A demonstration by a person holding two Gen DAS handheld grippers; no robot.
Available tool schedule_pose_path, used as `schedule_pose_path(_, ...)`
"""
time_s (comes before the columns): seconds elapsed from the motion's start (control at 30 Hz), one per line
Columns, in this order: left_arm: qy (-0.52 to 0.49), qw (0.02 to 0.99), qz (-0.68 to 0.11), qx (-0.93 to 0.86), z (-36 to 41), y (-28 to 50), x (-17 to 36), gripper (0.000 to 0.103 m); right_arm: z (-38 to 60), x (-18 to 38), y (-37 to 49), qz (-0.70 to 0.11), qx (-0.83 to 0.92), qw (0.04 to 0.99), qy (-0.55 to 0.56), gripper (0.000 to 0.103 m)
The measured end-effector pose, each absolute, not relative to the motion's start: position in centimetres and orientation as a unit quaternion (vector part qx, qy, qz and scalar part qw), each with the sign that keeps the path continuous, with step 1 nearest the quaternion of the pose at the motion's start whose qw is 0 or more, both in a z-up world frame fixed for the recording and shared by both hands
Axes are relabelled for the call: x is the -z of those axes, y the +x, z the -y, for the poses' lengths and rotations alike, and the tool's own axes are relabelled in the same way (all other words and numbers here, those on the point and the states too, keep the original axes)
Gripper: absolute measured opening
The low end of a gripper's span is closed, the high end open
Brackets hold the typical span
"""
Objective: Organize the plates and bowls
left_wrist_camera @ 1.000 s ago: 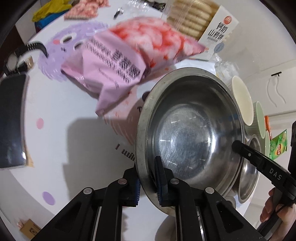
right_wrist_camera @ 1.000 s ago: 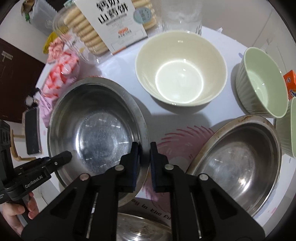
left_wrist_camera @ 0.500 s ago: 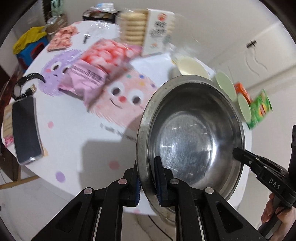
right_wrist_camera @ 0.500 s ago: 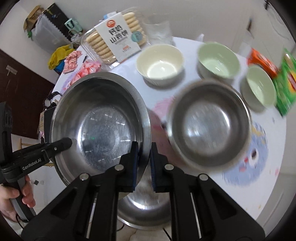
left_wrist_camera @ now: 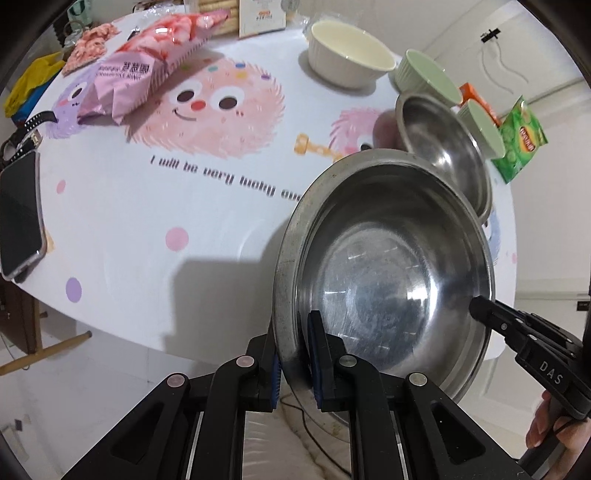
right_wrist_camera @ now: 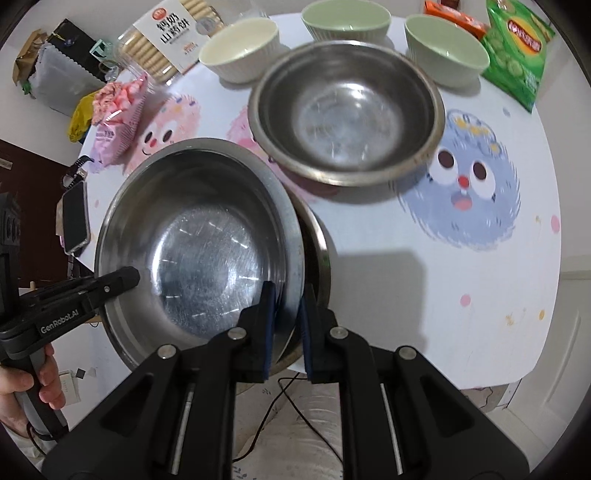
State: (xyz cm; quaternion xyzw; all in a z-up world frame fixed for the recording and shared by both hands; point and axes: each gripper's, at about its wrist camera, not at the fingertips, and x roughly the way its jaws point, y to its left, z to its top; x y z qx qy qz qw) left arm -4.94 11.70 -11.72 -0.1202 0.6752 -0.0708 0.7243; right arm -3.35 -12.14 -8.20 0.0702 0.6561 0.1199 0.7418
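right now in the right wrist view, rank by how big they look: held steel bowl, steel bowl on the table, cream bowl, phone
1. held steel bowl, though nearness inflates it
2. steel bowl on the table
3. cream bowl
4. phone

Open passage: the bare middle of the counter (left_wrist_camera: 155, 221), between the phone (left_wrist_camera: 18, 218) at its left edge and the raised steel bowl (left_wrist_camera: 384, 280) at its near edge. A second clear stretch lies over the blue cartoon figure (right_wrist_camera: 476, 184) on the right. Obstacles: a pink snack bag (left_wrist_camera: 144, 70) at the far left; a cream bowl (right_wrist_camera: 240, 48), two green bowls (right_wrist_camera: 347, 18) and a steel bowl (right_wrist_camera: 347, 110) crowd the far side; a green packet (right_wrist_camera: 517, 51) blocks the far right corner.
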Motion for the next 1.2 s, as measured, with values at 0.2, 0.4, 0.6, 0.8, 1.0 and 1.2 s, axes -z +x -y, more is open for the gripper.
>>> schedule_pose_path(0.2, -0.100, 0.727, -0.677, 0.064, -11.0, -5.3, 12.3, 0.013, 12.2, 9.1, -3.9, -0.660, -0.115, 0.740, 0.067, 0.015)
schedule_pose_path(0.4, -0.087, 0.721, -0.685, 0.059, -10.8, -5.4, 12.7, 0.015, 11.7, 9.8, -3.9, -0.665, -0.110, 0.736, 0.061, 0.015)
schedule_pose_path(0.6, -0.078, 0.718, -0.689, 0.057, -10.4, -5.4, 13.5, 0.016, 11.4, 10.1, -3.8, -0.671, -0.106, 0.732, 0.050, 0.016)
schedule_pose_path(0.8, -0.068, 0.719, -0.690, 0.052, -10.2, -5.1, 13.6, 0.019, 11.4, 10.2, -3.8, -0.674, -0.100, 0.731, 0.040, 0.016)
schedule_pose_path(1.0, -0.078, 0.727, -0.680, 0.044, -10.8, -4.8, 12.9, 0.045, 12.2, 10.2, -4.0, -0.680, -0.094, 0.726, 0.050, 0.039)
schedule_pose_path(1.2, -0.106, 0.750, -0.651, 0.057, -11.5, -3.9, 10.8, 0.084, 13.7, 8.2, -3.8, -0.660, -0.084, 0.744, 0.056, 0.054)
